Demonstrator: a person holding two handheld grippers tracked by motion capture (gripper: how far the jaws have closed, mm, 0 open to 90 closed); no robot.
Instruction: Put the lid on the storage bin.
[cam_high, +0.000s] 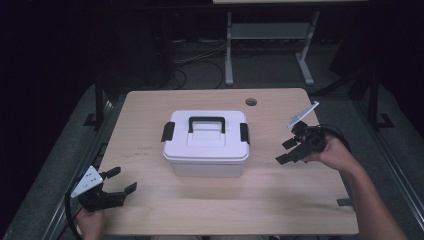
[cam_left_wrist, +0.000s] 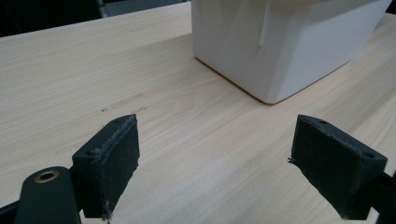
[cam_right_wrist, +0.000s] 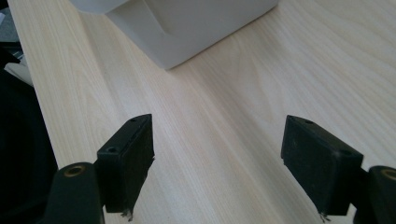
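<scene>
A white plastic storage box (cam_high: 206, 144) with a black carry handle (cam_high: 206, 121) and a black latch (cam_high: 168, 131) on each end sits closed at the middle of the wooden table (cam_high: 150, 210). My left gripper (cam_high: 121, 181) hovers near the front left corner, open and empty, well apart from the box. My right gripper (cam_high: 285, 151) is held to the right of the box, also open and empty. In the left gripper view the box's lower corner (cam_left_wrist: 275, 51) lies ahead of the open jaws. The right gripper view has the box corner (cam_right_wrist: 187, 28) ahead.
A round cable hole (cam_high: 251, 102) is in the table's far edge. Behind the table stands the grey metal frame (cam_high: 270, 35) of another desk, with cables on the dark floor. Bare wood surrounds the box on all sides.
</scene>
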